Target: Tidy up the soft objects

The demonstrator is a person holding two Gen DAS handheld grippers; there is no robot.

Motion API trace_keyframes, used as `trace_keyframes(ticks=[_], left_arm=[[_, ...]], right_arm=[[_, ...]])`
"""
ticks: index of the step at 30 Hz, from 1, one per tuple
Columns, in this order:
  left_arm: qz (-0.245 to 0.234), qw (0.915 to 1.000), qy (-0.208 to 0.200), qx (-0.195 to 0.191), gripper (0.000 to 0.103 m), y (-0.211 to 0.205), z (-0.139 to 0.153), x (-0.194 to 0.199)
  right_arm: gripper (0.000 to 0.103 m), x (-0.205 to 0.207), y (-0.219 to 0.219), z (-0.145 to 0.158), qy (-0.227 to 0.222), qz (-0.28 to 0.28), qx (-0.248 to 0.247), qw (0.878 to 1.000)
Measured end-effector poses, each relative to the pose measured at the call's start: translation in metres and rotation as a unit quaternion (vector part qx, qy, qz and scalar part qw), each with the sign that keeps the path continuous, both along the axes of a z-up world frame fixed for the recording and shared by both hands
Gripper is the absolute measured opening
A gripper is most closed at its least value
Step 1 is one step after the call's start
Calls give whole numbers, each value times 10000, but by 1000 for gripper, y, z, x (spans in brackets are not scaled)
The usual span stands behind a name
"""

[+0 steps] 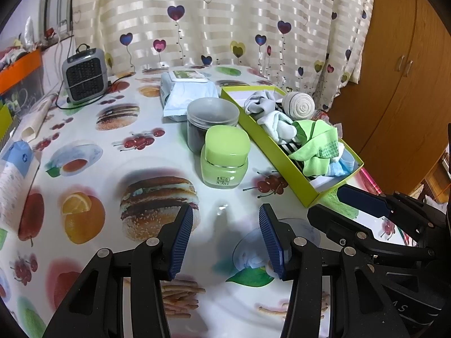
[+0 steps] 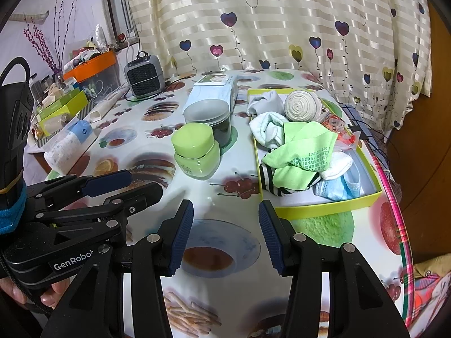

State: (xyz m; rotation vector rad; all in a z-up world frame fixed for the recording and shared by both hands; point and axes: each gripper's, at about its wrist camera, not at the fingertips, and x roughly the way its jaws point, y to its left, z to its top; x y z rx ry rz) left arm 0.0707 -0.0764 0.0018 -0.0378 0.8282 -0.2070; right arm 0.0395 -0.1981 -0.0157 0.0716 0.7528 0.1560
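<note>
A lime-green box (image 1: 270,146) (image 2: 310,211) at the table's right holds soft things: a green cloth (image 1: 315,146) (image 2: 298,152), white socks (image 1: 279,126) (image 2: 267,129), a rolled bandage (image 1: 298,105) (image 2: 301,105), a blue face mask (image 2: 338,186) and a striped cloth (image 2: 267,177). My left gripper (image 1: 225,239) is open and empty above the tablecloth, left of the box. My right gripper (image 2: 225,236) is open and empty, near the box's front corner. Each gripper shows in the other's view (image 1: 366,205) (image 2: 95,186).
A green jar (image 1: 225,160) (image 2: 196,149) and a dark jar with a clear lid (image 1: 211,121) (image 2: 211,118) stand mid-table. A wipes pack (image 1: 186,90) (image 2: 214,90), a small grey heater (image 1: 84,76) (image 2: 145,77) and a tissue pack (image 2: 70,143) sit behind and left. A wooden cabinet (image 1: 400,70) stands right.
</note>
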Motion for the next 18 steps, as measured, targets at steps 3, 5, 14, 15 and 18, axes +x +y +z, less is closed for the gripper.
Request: trace_keyframes(ticks=[3,5,14,15,18], left_arm=[[0,10000,-3,13,48,0,0,0],[-4,10000,1,12,48,0,-1,0],[2,10000,-8,15,48,-1,0,-1],[2,10000,-7,15,48,-1,0,-1],[1,10000,-8,14,48,-1,0,-1]], right_arm=[[50,0,0,0,1,-4,-3,10000],[49,0,1,0,5,-5,2,10000],[49,0,0,0,7,-7,-2,10000],[49,-1,1,0,12,-8,3,10000],[49,-1,1,0,7,-7,10,10000]])
